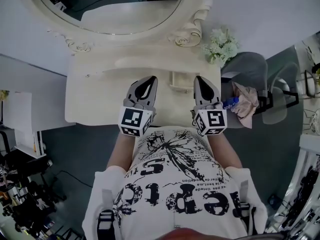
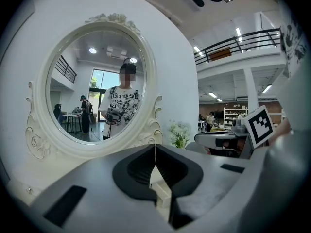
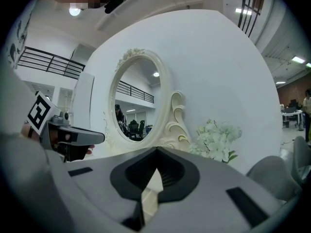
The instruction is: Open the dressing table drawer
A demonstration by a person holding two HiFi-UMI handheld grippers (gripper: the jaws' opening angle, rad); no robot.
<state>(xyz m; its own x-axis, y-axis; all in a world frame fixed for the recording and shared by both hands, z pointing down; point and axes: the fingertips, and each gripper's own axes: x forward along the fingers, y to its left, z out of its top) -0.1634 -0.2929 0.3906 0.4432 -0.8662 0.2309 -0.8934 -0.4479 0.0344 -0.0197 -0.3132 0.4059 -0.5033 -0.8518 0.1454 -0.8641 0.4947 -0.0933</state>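
The cream dressing table (image 1: 95, 96) stands against the white wall under its oval mirror (image 1: 110, 6). A small cream box-shaped compartment (image 1: 181, 81) sits on the tabletop, between the two grippers' tips. My left gripper (image 1: 150, 79) hovers over the tabletop's near half, pointing at the mirror, its jaws shut on nothing. My right gripper (image 1: 200, 78) is level with it on the right, also shut and empty. In the left gripper view the jaws (image 2: 155, 147) meet in front of the mirror (image 2: 95, 91). The right gripper (image 3: 156, 149) shows the same. The table's front face is hidden below my hands.
White flowers (image 1: 221, 45) stand at the table's back right corner. A grey chair (image 1: 255, 76) to the right holds a pink cloth (image 1: 246, 103) and a blue bottle (image 1: 231, 103). Shelves and cables crowd the left floor (image 1: 22, 184).
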